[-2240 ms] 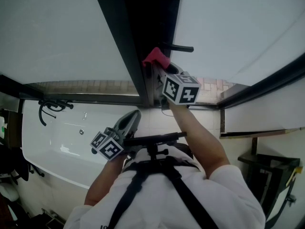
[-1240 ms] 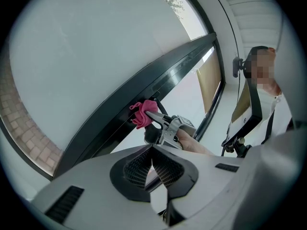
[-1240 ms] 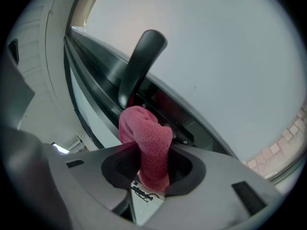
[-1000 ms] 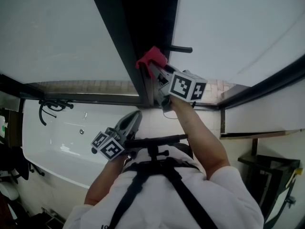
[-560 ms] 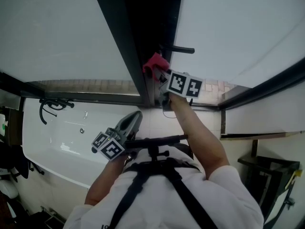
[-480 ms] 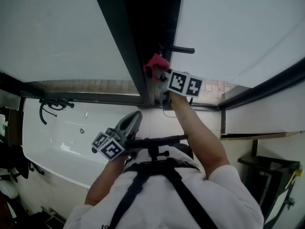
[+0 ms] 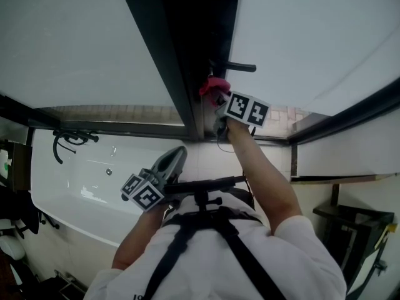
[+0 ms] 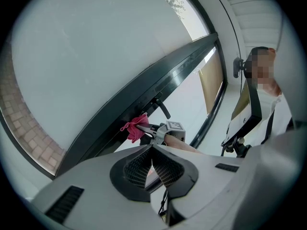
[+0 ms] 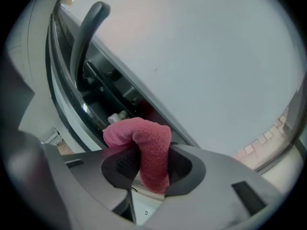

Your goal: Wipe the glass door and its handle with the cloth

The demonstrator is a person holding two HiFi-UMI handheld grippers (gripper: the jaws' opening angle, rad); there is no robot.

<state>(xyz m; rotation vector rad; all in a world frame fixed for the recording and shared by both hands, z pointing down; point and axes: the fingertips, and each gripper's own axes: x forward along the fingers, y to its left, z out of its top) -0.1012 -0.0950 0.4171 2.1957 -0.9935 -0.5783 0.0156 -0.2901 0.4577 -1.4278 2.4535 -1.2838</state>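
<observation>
At the dark door frame point(image 7: 164, 55), near the black handle point(image 7: 236, 66), the right tool point(image 9: 149, 163) grips a folded pink cloth point(image 9: 144, 145). The cloth bulges out above its jaws, close to the frame's edge beside the glass door point(image 9: 216, 56); I cannot tell whether it touches. The left tool point(image 8: 152, 163) hangs low by the person's chest, jaws closed together on nothing.
</observation>
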